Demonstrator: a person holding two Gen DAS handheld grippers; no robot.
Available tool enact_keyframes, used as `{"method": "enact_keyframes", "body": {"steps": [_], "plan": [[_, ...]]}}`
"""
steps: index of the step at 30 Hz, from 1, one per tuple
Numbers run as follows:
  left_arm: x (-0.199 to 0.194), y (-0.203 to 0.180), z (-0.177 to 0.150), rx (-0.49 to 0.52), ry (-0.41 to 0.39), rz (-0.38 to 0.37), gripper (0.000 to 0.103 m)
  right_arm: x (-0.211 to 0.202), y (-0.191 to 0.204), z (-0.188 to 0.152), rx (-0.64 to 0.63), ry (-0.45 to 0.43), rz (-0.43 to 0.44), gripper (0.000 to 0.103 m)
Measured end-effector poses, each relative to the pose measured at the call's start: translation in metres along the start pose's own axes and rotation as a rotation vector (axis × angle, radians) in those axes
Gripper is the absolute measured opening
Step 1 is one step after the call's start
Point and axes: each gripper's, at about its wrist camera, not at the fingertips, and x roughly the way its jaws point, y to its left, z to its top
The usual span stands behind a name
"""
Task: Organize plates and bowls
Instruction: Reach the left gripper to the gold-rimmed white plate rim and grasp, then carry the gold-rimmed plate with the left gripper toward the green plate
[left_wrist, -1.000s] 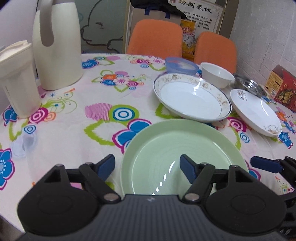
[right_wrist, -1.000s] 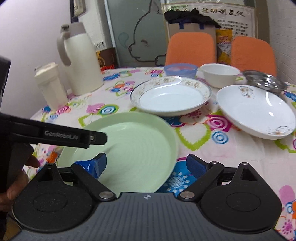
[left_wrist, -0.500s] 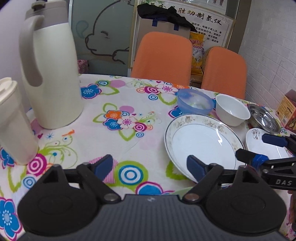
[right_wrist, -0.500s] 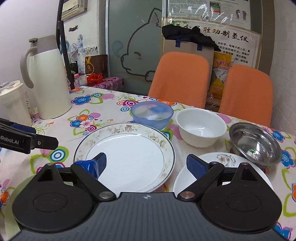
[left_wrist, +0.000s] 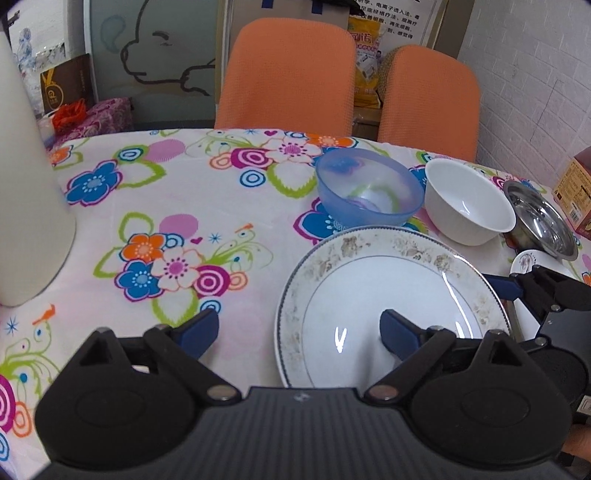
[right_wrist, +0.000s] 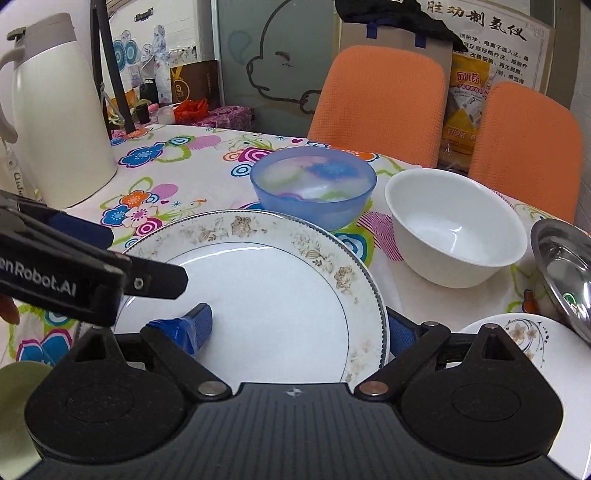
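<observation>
Right wrist view shows the right gripper (right_wrist: 295, 328) spread wide, straddling the right edge of the floral-rimmed plate (right_wrist: 273, 291): its left blue pad sits over the plate's white well and its right pad is outside the rim, partly hidden behind it. Whether either pad touches the china is hard to judge from this angle. The left gripper (right_wrist: 81, 258) reaches in from the left with its blue pad over the plate's far left rim; white lettering on its black body reads "enRobot.AI", the start cut off by the frame edge.

From the left wrist view, the left gripper (left_wrist: 299, 328) is also wide open and empty, its right pad over the plate's (left_wrist: 391, 306) well and its left pad above the flowered tablecloth (left_wrist: 166, 229).

Beyond the plate stand a translucent blue bowl (right_wrist: 314, 188), a white bowl (right_wrist: 454, 229) just beside it, and a steel bowl (right_wrist: 561, 269) at the right edge, which overlaps the white plate with a flower motif (right_wrist: 517, 332). A sliver of the pale green plate (right_wrist: 18, 387) shows at the lower left.

A white thermos jug (right_wrist: 55, 122) stands at the left. Behind the orange chairs (right_wrist: 380, 99), a wall poster (right_wrist: 491, 33) carries Chinese characters, and a yellow packet (right_wrist: 469, 107) has red print too small to read.
</observation>
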Motion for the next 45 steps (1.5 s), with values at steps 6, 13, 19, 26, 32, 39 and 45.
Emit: {"method": "enact_keyframes", "body": {"steps": [6, 13, 19, 26, 32, 39, 45], "plan": [[-0.007, 0.009, -0.003, -0.028, -0.016, 0.006, 0.093, 0.0, 0.005, 0.006, 0.025, -0.012, 0.038, 0.082], [-0.011, 0.012, -0.007, -0.04, -0.012, -0.013, 0.092, -0.016, 0.011, -0.007, 0.015, -0.014, -0.005, 0.082], [0.003, 0.007, -0.014, -0.025, 0.029, -0.008, 0.076, -0.018, 0.017, -0.02, -0.008, -0.057, -0.034, 0.082], [0.0, -0.002, -0.015, 0.005, 0.008, 0.007, 0.045, -0.021, 0.022, -0.021, 0.028, -0.06, -0.042, 0.084], [-0.008, -0.006, -0.007, -0.034, 0.006, 0.008, 0.039, -0.03, 0.016, -0.01, 0.116, -0.077, -0.022, 0.082], [-0.045, -0.006, -0.007, -0.039, -0.052, 0.019, 0.039, -0.063, 0.028, -0.008, 0.108, -0.137, 0.008, 0.083], [-0.085, -0.011, -0.042, -0.026, -0.068, 0.026, 0.038, -0.096, 0.049, -0.029, 0.099, -0.145, 0.027, 0.083]]}}
